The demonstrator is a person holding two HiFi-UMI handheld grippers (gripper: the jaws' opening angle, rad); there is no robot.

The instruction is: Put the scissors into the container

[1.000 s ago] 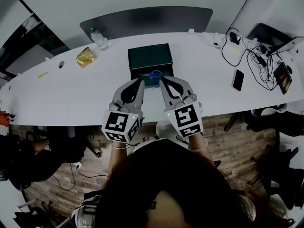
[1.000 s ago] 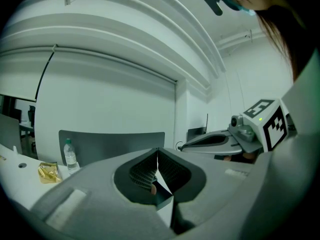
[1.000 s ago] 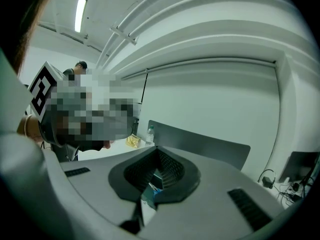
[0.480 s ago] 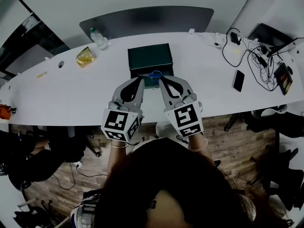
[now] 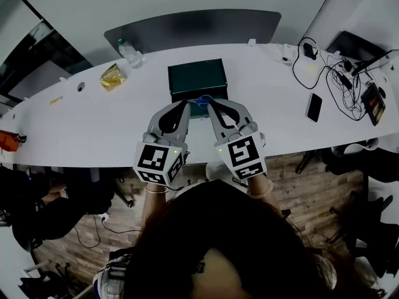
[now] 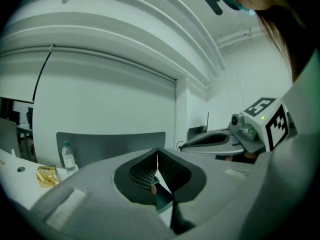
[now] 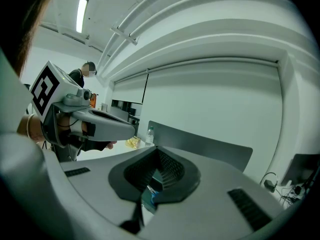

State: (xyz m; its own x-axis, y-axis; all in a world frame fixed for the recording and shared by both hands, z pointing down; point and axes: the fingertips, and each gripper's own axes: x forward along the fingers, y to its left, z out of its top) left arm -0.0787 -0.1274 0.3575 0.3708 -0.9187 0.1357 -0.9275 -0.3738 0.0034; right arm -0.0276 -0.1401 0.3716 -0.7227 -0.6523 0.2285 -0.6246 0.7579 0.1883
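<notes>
A dark green container [image 5: 196, 76] stands mid-table on the white table [image 5: 93, 117]. The blue-handled scissors [image 5: 201, 99] lie at its near edge, mostly hidden between my two gripper tips. My left gripper [image 5: 186, 104] is shut, its jaws meeting with nothing gripped, just left of the scissors. Just right of them my right gripper [image 5: 210, 103] is also shut. In the left gripper view the left gripper [image 6: 158, 153] shows closed jaws, with the container [image 6: 162, 200] below them. In the right gripper view, a bit of blue scissors [image 7: 150, 196] shows under the closed right gripper [image 7: 158, 151].
A water bottle [image 5: 129, 52] and a yellow packet [image 5: 112, 75] sit at the back left. A phone [image 5: 313, 106] and tangled cables with devices [image 5: 340, 73] lie at the right. A grey chair back [image 5: 193, 27] stands behind the table.
Both grippers have stayed almost still. The blue scissors show less between the tips than they did a second ago.
</notes>
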